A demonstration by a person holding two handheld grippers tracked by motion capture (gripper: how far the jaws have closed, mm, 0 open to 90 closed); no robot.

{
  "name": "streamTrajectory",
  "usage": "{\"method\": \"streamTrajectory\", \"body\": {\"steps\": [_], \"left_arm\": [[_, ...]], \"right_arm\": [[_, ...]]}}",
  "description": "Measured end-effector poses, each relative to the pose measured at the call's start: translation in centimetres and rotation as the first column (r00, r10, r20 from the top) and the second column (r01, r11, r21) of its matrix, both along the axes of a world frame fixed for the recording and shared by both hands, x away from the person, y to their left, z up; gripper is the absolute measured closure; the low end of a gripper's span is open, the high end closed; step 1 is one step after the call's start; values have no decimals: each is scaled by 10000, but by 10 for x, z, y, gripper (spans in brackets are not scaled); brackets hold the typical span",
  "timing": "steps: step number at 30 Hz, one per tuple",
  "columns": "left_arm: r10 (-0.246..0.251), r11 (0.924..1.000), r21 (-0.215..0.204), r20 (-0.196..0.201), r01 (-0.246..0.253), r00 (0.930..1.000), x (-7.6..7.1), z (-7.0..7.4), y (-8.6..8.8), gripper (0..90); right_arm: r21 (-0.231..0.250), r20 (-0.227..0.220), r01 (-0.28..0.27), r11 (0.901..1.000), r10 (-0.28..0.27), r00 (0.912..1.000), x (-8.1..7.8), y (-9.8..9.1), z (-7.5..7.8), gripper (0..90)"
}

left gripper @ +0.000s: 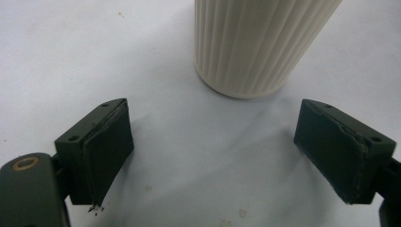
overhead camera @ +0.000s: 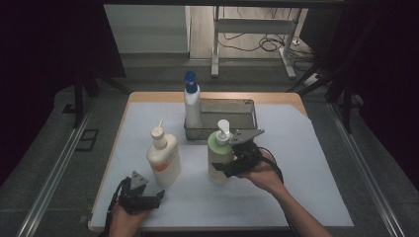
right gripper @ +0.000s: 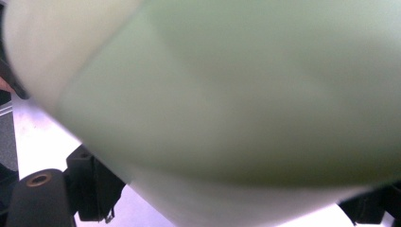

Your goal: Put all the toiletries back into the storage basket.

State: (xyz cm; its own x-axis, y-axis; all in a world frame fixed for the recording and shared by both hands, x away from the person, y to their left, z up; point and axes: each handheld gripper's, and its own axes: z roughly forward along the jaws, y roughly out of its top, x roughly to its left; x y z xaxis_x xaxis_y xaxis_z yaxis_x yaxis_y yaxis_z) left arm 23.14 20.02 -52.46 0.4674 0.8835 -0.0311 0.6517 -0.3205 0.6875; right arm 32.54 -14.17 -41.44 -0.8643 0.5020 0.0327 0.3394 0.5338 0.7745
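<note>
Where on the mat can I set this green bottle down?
Bare mat right of the green pump bottle, out to the white mat's right edge, and along the front edge. Crowded around the metal tray, blue-capped spray bottle and ribbed cream bottle.

The high view is dim at its edges, with near-black surroundings left and right, while the white table sheet (overhead camera: 296,163) is evenly lit from above and the floor beyond its far edge is brighter. Shadows there are soft and short. In the left gripper view the ribbed cream bottle (left gripper: 257,42) is sharp and drops a faint shadow toward the camera. In the right gripper view the pale green pump bottle (right gripper: 236,94) is fully out of focus, smeared and edgeless.
</note>
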Motion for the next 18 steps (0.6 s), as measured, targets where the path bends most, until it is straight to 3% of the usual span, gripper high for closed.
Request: {"method": "streamTrajectory", "body": {"steps": [18], "left_arm": [[1,10000,-2,-5,-1,10000,0,0,0,120]], "right_arm": [[42,201,421,9991,-422,9989,21,3,35,128]]}}
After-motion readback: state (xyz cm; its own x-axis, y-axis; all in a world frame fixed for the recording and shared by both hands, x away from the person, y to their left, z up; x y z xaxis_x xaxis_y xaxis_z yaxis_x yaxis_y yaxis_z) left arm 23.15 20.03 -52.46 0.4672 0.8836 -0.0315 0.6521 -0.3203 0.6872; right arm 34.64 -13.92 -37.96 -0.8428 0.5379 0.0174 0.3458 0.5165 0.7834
